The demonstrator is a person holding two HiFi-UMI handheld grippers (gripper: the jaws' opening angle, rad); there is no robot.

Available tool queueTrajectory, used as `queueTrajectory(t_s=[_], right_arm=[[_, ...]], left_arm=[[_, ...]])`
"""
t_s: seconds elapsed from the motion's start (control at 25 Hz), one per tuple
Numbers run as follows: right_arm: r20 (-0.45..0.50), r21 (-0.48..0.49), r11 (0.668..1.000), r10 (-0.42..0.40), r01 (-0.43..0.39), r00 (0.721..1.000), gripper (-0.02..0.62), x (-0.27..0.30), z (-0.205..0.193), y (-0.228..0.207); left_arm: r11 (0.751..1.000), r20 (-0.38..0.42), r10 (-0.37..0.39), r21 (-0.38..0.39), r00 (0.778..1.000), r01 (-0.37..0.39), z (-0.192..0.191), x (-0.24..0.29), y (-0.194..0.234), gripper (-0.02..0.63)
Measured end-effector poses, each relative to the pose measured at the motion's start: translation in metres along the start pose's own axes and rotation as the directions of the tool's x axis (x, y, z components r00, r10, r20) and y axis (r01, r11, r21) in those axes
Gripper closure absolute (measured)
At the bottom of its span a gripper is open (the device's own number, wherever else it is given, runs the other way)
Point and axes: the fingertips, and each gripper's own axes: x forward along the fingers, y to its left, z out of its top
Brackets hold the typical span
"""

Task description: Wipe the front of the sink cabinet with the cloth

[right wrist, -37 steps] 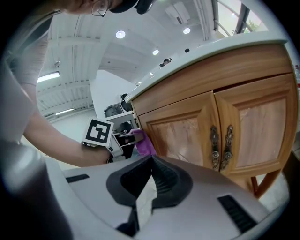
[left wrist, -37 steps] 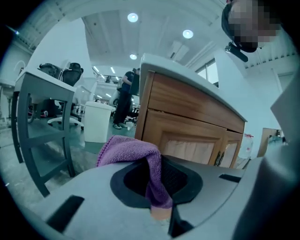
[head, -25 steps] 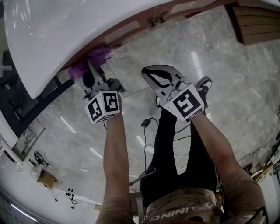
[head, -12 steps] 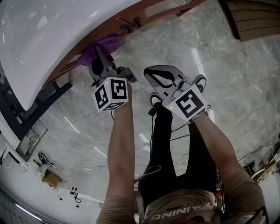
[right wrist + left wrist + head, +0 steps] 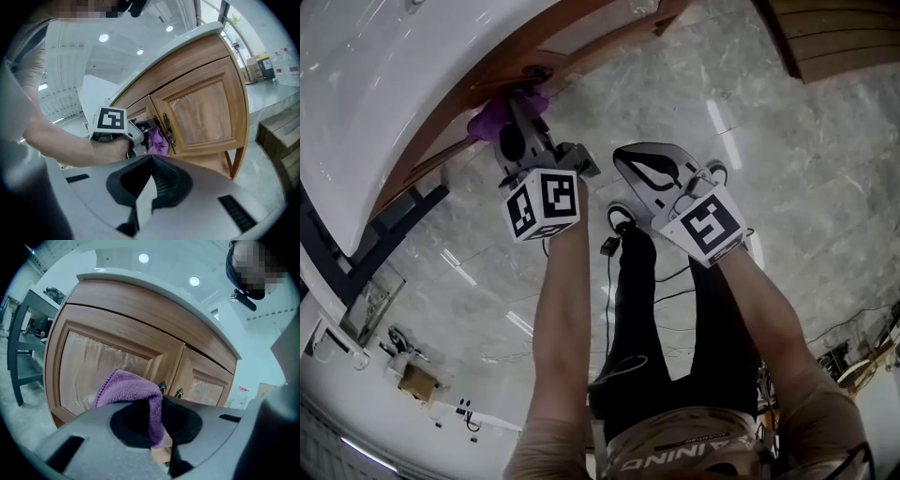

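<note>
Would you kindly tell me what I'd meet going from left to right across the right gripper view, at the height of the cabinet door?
Person's forearm → left gripper → purple cloth → cabinet door → wooden steps.

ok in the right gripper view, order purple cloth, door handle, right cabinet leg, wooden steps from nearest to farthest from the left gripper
1. purple cloth, clamped in the left gripper
2. door handle, just right of the cloth
3. cabinet leg, at the cabinet's right end
4. wooden steps, far right edge
</note>
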Motion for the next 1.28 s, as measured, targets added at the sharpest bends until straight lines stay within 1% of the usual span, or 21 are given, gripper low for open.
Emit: queueTrajectory(t_s=[0.08,0.2,0.32,0.48,0.64,0.68,0.76,0.8,0.92,1.08,1.28], right_arm=[[0.001,0.004,1.0,-0.002,0.002,1.0,0.584,-0.007,0.0,-0.007],[0.0,-0.006,1.0,0.005,-0.005,1.0,0.584,-0.017,-0.001,-0.014],[-0.007,-0.001,1.0,0.009,-0.009,1.0,0.584,-0.027,-0.001,-0.023],[-0.008,0.009,1.0,0.011,-0.011,1.0,0.584,-0.039,0.001,-0.034],[-0.012,0.009,1.0,0.011,-0.011,1.0,0.584,-0.052,0.003,-0.046],[-0.013,0.004,1.0,0.012,-0.012,1.0,0.584,-0.055,0.003,-0.05],[-0.011,-0.012,1.0,0.011,-0.012,1.0,0.584,-0.063,0.003,-0.06],[-0.01,-0.017,1.0,0.008,-0.008,1.0,0.584,-0.066,0.003,-0.066],[-0.007,-0.013,1.0,-0.005,0.005,1.0,0.584,-0.077,0.003,-0.082],[-0.004,0.014,1.0,-0.024,0.024,1.0,0.584,-0.091,0.005,-0.101],[0.0,0.013,0.999,-0.034,0.034,0.999,0.584,-0.103,0.01,-0.118]], left_arm=[[1.0,-0.003,-0.009,0.013,1.0,0.009,-0.004,0.0,-0.012,0.568],[0.998,-0.023,-0.043,0.047,0.999,0.044,-0.01,0.006,-0.036,0.568],[0.999,-0.025,-0.019,0.037,1.0,0.02,-0.014,0.012,-0.044,0.568],[0.996,-0.049,-0.047,0.075,0.998,0.05,-0.025,0.018,-0.068,0.568],[0.997,-0.066,-0.028,0.072,0.997,0.033,-0.035,0.034,-0.085,0.568],[0.995,-0.073,-0.044,0.086,0.996,0.05,-0.039,0.037,-0.093,0.568],[0.987,-0.089,-0.098,0.117,0.991,0.108,-0.045,0.043,-0.115,0.568],[0.985,-0.091,-0.115,0.118,0.989,0.125,-0.048,0.048,-0.126,0.568],[0.989,-0.096,-0.111,0.087,0.989,0.119,-0.056,0.06,-0.142,0.568],[0.977,-0.137,-0.176,0.097,0.975,0.19,-0.071,0.071,-0.181,0.568],[0.984,-0.154,-0.178,-0.001,0.972,0.18,-0.084,0.084,-0.216,0.568]])
